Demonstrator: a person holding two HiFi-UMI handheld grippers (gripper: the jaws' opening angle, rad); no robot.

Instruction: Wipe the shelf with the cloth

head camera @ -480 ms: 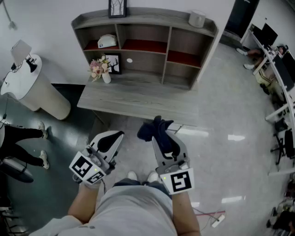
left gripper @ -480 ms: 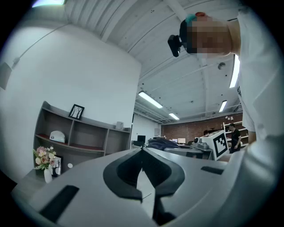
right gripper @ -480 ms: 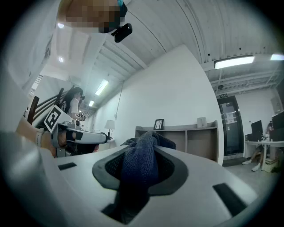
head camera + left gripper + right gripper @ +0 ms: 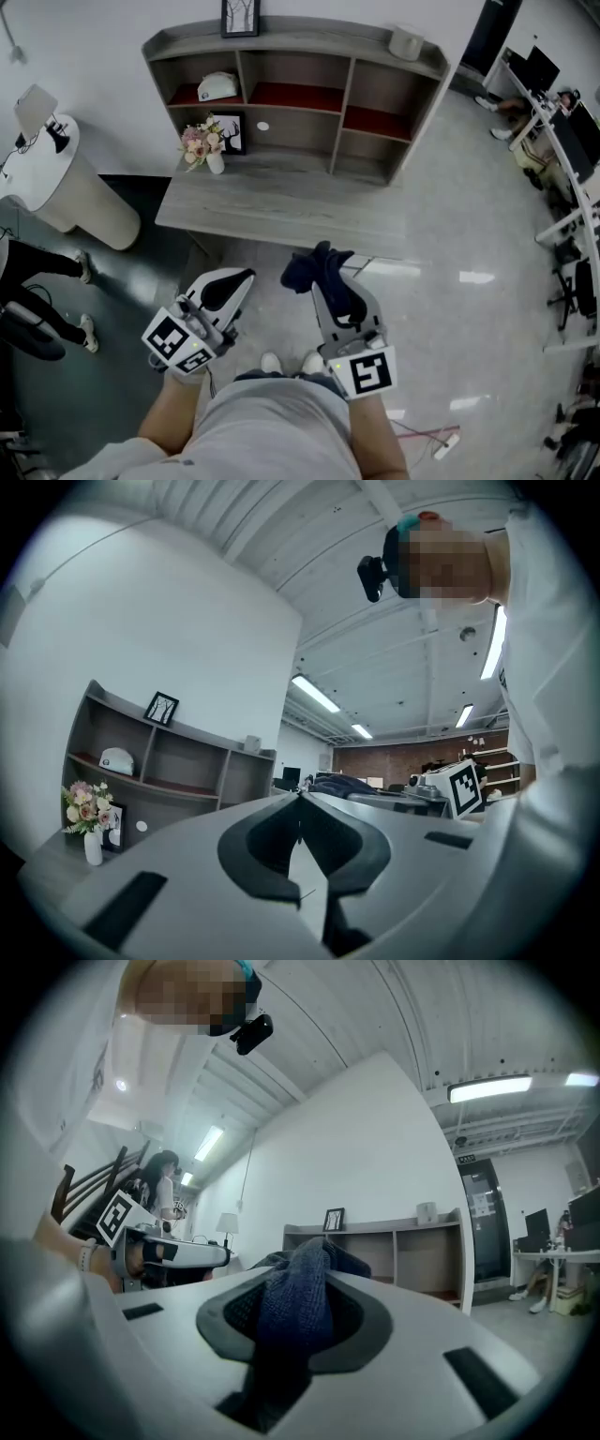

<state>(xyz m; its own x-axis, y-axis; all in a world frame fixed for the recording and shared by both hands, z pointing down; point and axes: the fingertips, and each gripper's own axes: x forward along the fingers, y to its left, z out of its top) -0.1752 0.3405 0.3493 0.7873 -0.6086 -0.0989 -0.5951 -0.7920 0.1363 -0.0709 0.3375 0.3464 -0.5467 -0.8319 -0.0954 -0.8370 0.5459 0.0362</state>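
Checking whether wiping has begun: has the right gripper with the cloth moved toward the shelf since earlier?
No. The right gripper keeps the cloth tip just over the desk's front edge, as before.

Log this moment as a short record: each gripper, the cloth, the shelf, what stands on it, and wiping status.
left gripper: jaws together, nothing between them
right gripper: shut on the dark blue cloth
cloth: bunched, sticking out past the jaw tips, clear of the shelf
shelf: grey wood, open compartments above a flat ledge
on the ledge: flowers in a white vase, small picture beside them
in the upper left compartment: white object
on top: framed picture, pale canister
wiping: not yet begun
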